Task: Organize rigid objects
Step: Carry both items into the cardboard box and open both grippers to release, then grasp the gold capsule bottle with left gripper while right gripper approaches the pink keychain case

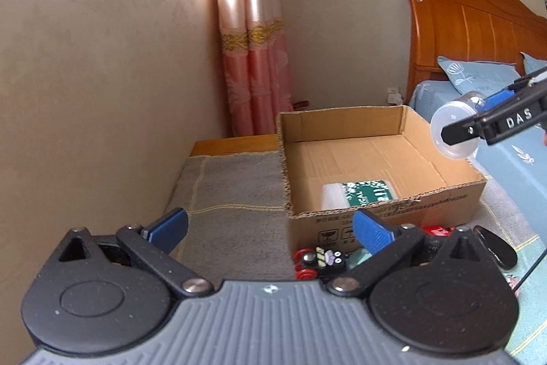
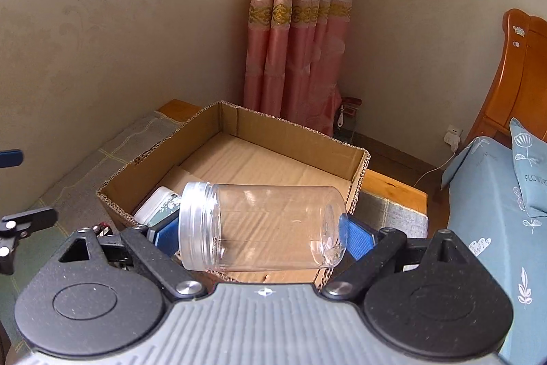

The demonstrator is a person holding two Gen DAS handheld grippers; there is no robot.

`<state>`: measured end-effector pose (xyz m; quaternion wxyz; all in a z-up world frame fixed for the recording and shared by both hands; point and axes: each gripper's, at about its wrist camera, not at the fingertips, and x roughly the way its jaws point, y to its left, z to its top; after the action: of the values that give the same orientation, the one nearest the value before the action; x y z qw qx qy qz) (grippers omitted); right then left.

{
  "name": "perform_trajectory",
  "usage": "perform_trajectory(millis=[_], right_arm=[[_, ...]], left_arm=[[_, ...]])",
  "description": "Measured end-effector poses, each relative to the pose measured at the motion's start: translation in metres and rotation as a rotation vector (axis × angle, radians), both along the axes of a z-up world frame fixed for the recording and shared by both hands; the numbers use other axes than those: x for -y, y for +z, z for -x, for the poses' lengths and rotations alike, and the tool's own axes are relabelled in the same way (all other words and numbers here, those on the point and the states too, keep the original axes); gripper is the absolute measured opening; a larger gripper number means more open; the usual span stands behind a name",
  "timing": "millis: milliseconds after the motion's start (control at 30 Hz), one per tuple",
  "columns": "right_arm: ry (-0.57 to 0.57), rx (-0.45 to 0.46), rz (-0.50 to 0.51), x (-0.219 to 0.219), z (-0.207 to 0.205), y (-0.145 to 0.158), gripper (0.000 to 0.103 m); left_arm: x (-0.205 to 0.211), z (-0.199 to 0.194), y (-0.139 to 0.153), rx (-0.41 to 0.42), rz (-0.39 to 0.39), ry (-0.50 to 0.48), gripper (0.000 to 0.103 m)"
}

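Right hand-held gripper (image 2: pixel 263 236) pinches a clear plastic jar (image 2: pixel 263 228) lengthwise, one blue pad against its base and the other at its ribbed, lidless neck, holding it on its side in the air over the near edge of the box (image 2: pixel 297 139). To place it well, I would carry it further in over bare cardboard, lower it until it rests on the floor of the box beside the green-labelled tub (image 1: pixel 362 194), then release, since a smooth round jar may roll. Corrugated walls with rough-cut edges frame the box, which sits on a grey woven cloth (image 1: pixel 232 194). Left hand-held gripper (image 1: pixel 270 230) is spread and holds nothing, hovering near a small toy car (image 1: pixel 321 262) lying in front of the box.
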<state>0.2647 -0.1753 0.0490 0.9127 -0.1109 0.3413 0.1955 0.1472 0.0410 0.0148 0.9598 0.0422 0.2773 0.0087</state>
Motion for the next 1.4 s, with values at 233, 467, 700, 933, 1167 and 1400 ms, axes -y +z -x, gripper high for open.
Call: perform_trajectory(millis=[233, 467, 700, 933, 1167, 1400], right_arm=[[-0.031, -0.044, 0.029, -0.02, -0.058, -0.005, 0.095], [-0.087, -0.042, 0.011, -0.019, -0.07, -0.001, 0.103], [-0.087, -0.051, 0.023, -0.008, -0.04, 0.002, 0.103], [-0.116, -0.097, 0.042, 0.005, 0.0, -0.006, 0.103], [-0.181, -0.104, 0.043, 0.022, 0.055, -0.032, 0.103], [-0.284, -0.132, 0.014, 0.032, 0.102, -0.08, 0.103]], left_arm=[[-0.011, 0.013, -0.002, -0.011, -0.009, 0.039, 0.102], [-0.009, 0.018, -0.005, -0.02, -0.006, 0.022, 0.102], [-0.002, 0.02, -0.008, -0.029, -0.006, -0.003, 0.102], [0.006, 0.026, -0.01, -0.031, -0.007, -0.049, 0.102], [0.011, 0.031, -0.023, -0.083, -0.014, -0.103, 0.102], [0.013, 0.031, -0.037, -0.102, 0.015, -0.123, 0.102]])
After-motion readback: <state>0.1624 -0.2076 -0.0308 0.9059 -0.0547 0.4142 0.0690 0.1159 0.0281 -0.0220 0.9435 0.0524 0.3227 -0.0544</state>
